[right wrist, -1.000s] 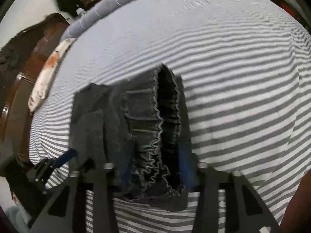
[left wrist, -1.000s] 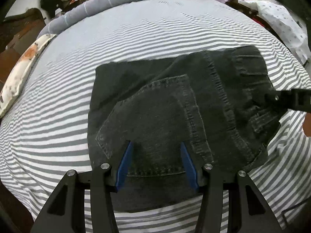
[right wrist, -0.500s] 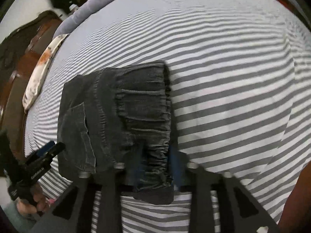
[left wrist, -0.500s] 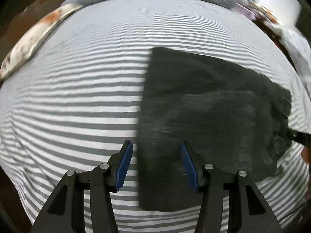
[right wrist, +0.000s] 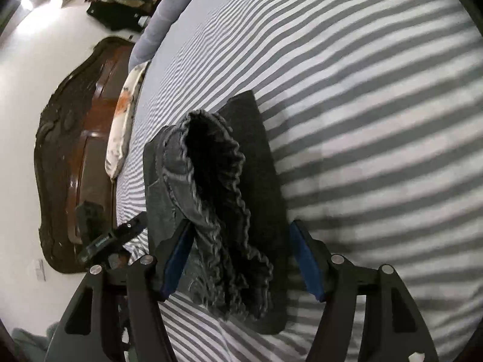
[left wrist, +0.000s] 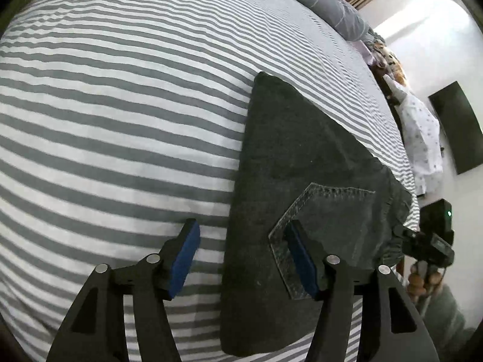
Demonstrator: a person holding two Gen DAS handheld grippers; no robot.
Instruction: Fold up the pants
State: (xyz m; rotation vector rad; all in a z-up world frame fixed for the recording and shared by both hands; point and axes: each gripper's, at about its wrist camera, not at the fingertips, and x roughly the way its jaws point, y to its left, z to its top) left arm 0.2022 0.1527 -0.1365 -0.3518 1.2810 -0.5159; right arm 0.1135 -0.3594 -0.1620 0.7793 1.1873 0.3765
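Pants (left wrist: 302,199) lie folded into a compact stack on the striped bed (left wrist: 120,105). Both grippers' jaws have just been opening: left gripper (left wrist: 241,259) straddles the stack's edge, right gripper (right wrist: 238,259) brackets the ruffled waistband (right wrist: 217,199), neither gripping. Next likely a final tidy or withdrawal.

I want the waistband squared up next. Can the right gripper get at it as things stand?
Probably yes: the right gripper is open, and the ruffled waistband of the pants lies loose between its pads.
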